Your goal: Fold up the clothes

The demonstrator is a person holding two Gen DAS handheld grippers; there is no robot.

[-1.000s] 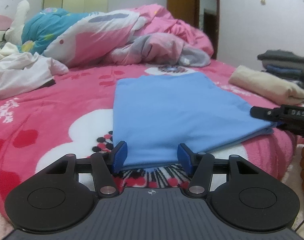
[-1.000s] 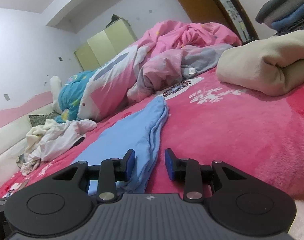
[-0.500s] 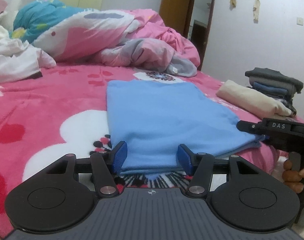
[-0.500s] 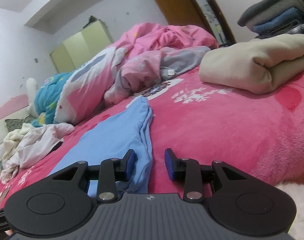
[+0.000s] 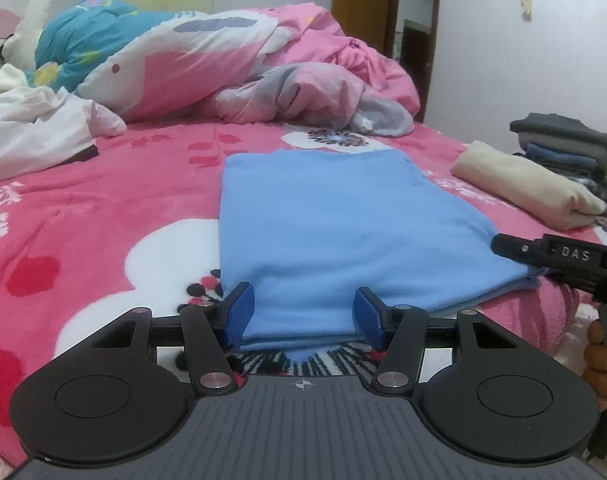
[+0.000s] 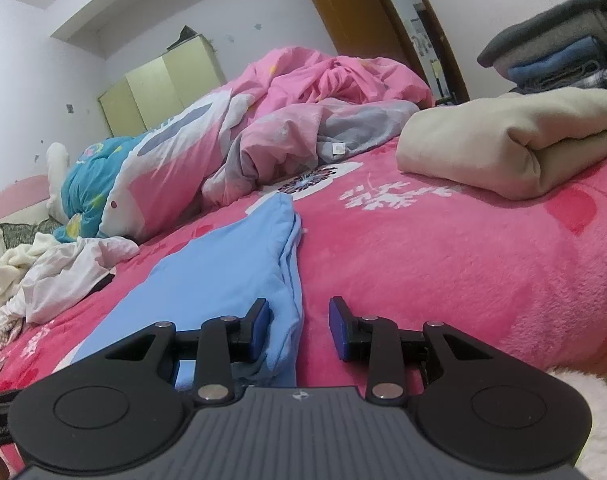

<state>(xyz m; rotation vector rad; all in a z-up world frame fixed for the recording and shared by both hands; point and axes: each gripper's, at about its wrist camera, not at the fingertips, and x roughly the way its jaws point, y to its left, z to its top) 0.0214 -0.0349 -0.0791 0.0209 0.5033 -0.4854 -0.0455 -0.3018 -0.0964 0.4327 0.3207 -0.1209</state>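
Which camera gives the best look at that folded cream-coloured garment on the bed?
The right wrist view: the folded cream garment looms large there, its rolled fold plain. The left wrist view shows it small at the right edge, before the stack of folded clothes.

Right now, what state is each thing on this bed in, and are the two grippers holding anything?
Light blue garment: folded flat on the pink floral blanket.
Cream garment: folded.
Dark stack of clothes: folded, piled.
White clothes: crumpled, unfolded.
Pink duvet: bunched up.
Left gripper: open at the blue garment's near edge.
Right gripper: open at its side edge.
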